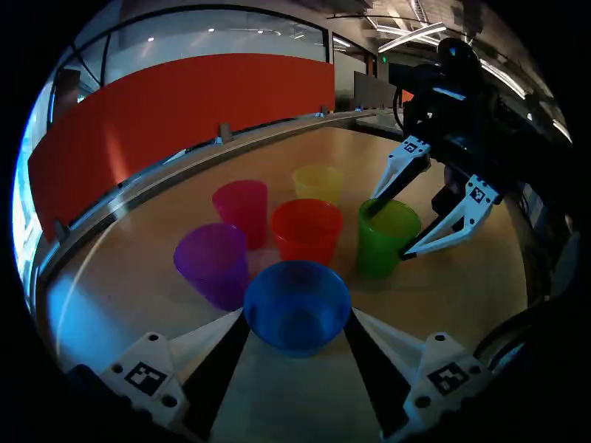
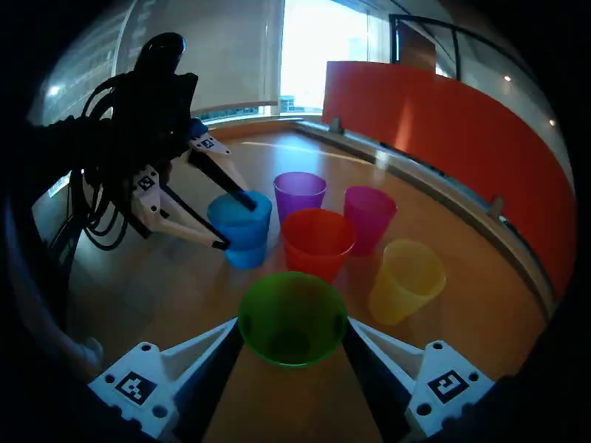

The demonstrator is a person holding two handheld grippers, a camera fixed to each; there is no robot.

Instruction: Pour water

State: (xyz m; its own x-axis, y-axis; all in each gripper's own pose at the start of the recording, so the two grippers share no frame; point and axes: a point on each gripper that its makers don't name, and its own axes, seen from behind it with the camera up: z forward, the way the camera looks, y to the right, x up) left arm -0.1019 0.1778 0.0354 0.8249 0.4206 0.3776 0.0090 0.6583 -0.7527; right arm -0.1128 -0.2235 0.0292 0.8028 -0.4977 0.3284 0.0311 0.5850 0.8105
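Blue cup (image 1: 297, 306), green cup (image 1: 384, 236), wooden tabletop (image 1: 465, 295), orange partition (image 1: 185, 111), perhaps windows (image 2: 318, 44)

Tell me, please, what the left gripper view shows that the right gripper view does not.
Left gripper view: ceiling lights, and the left gripper up close, its fingers against both sides of the blue cup.

Right gripper view: a bright window, and the right gripper up close around the green cup.

Both: those two cups, the purple cup, pink cup, red cup and yellow cup, the orange panel, the wooden table, and the other gripper farther off.
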